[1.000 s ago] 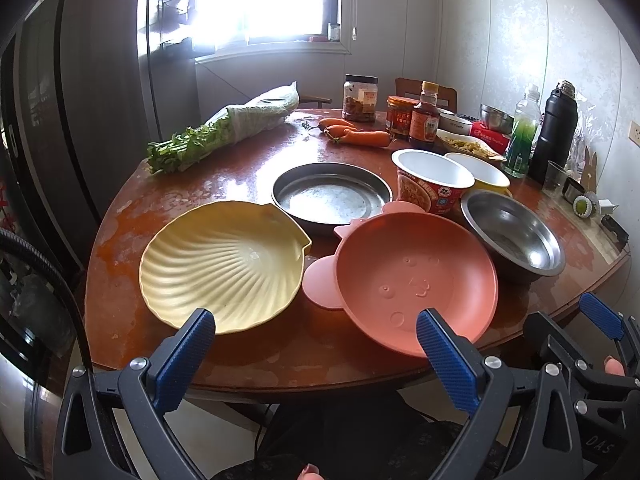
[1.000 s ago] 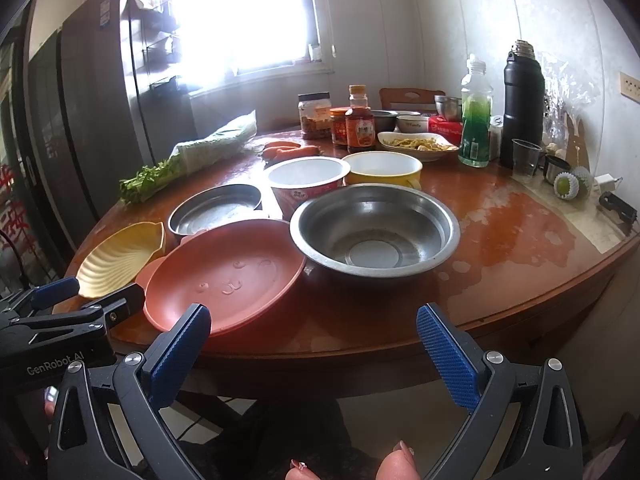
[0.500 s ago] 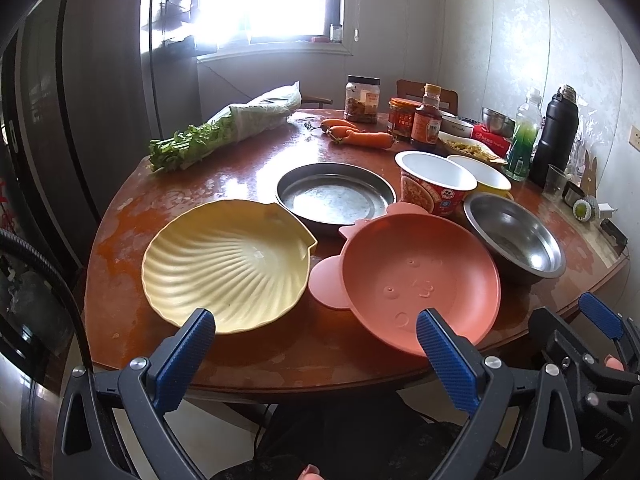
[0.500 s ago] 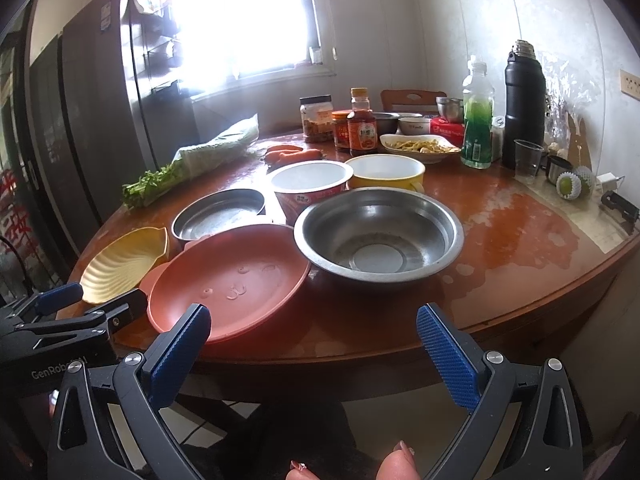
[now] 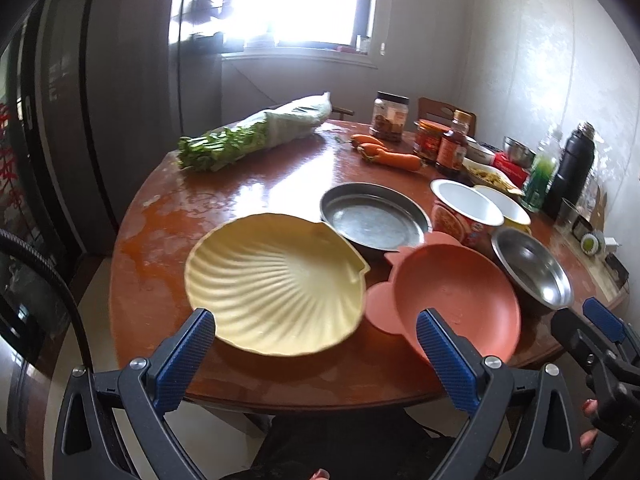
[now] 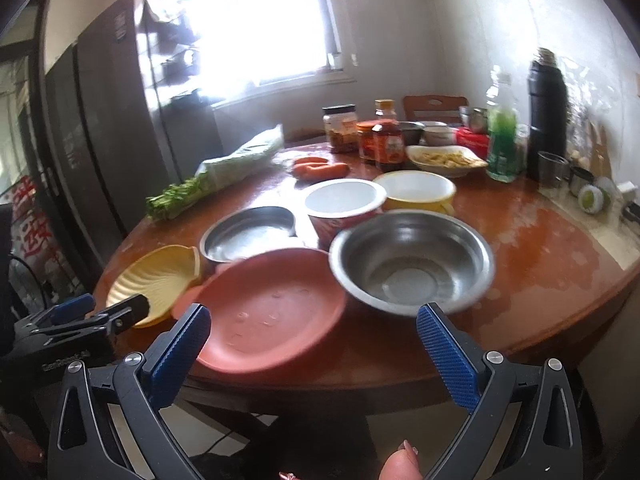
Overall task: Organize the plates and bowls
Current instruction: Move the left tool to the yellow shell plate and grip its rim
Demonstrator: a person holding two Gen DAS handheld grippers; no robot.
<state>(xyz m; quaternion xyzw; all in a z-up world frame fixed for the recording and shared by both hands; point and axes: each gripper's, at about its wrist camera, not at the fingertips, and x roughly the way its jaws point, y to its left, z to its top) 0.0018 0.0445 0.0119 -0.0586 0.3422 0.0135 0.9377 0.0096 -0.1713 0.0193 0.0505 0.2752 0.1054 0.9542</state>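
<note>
**Plates and bowls all laid out flat, nothing stacked yet**

Plates and bowls sit in a cluster at the near edge of the round table (image 5: pixel 248 364), every one flat on the wood. From the left camera: the yellow shell plate (image 5: pixel 276 286) is dead centre, the flat steel pan (image 5: pixel 374 220) just behind it at about 1 o'clock, the pink plate (image 5: pixel 456 304) at 3 o'clock with its little ear tab touching or overlapping the shell plate's rim. The steel bowl (image 5: pixel 532 272) is further right, and the red noodle cup (image 5: pixel 466 210) and yellow bowl (image 5: pixel 504 210) sit behind those. All of them look empty, as far as I can see; only the white dish (image 6: pixel 446 158) at the back has food in it.

The left gripper (image 5: pixel 316 344) is spread wide and holding nothing, hanging just off the table edge, lined up on the shell plate. The right gripper (image 6: pixel 314 340) is also wide open and empty, pointed between the pink plate (image 6: pixel 272 312) and steel bowl (image 6: pixel 412 262). Its view is blurry.

My guess is both are opened that wide to take a rim each. Since the dishes are so crowded, rims could knock together on the lift. The groceries, jars and bottles at 12 o'clock aren't in the way.
</note>
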